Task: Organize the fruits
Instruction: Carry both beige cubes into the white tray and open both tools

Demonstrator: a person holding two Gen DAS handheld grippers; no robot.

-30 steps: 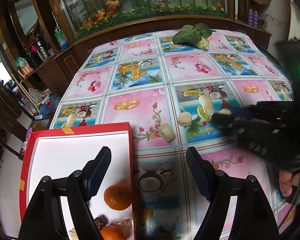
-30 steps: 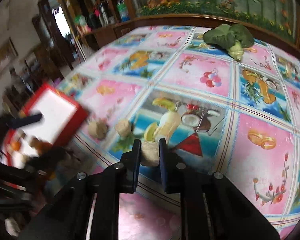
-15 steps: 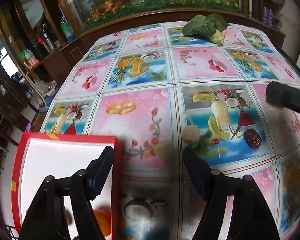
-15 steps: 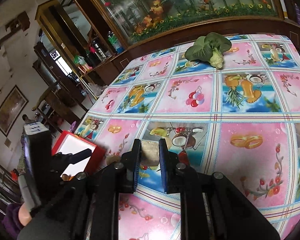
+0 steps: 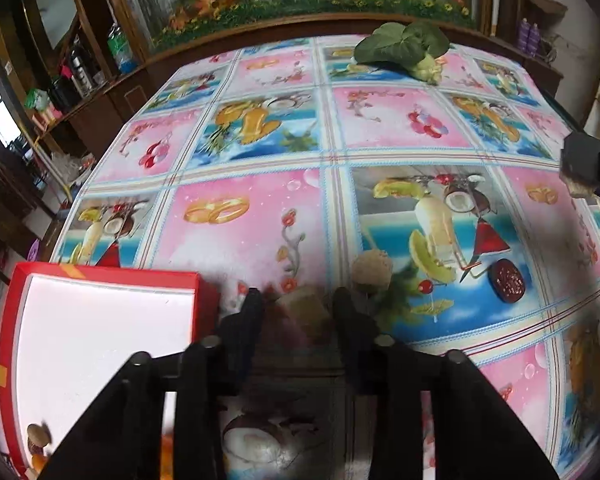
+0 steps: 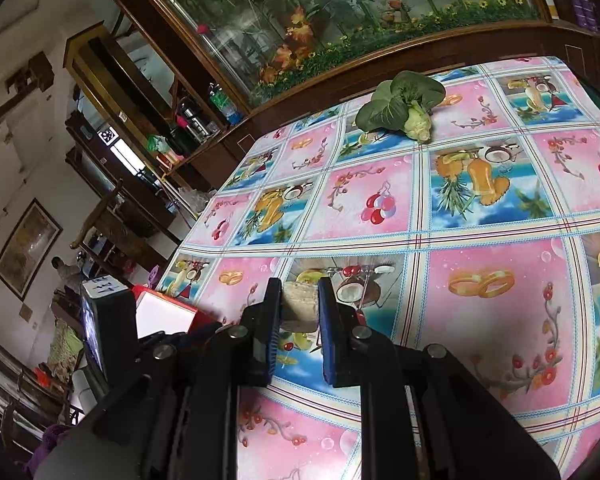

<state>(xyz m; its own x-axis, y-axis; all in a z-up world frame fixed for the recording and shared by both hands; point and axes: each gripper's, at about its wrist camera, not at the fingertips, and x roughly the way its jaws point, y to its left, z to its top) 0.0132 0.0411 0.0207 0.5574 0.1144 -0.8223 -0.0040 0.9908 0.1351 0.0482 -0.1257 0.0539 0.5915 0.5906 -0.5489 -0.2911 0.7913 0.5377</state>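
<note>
**Two pale pieces, two grippers, one red tray**

Fruit-print oilcloth covers the counter [image 5: 380, 152], with a glass-fronted cabinet of artificial plants behind it. At lower centre of the left wrist view the left gripper [image 5: 296, 308] has its jaws spread to either side of a pale cut piece [image 5: 304, 312] lying on the cloth, not visibly pressing it. A rounder pale piece [image 5: 372, 272] sits just beside it, so the right-hand jaw could nudge or catch that one as they close. The red tray [image 5: 100, 344] lies at lower left, its rim near the left-hand jaw — a bump there could shift it.

At centre of the right wrist view the right gripper [image 6: 298, 308] pinches a beige chunk [image 6: 300, 304], held clear above the cloth; only its edges are gripped, so a jolt might drop it.

Motion blur smears the left jaws, so contact is uncertain. What kind of fruit the pale pieces are I cannot tell. A dark red fruit [image 5: 508, 280] lies to the right, and the tray's contents are cut off at the lower edge of the frame.
</note>
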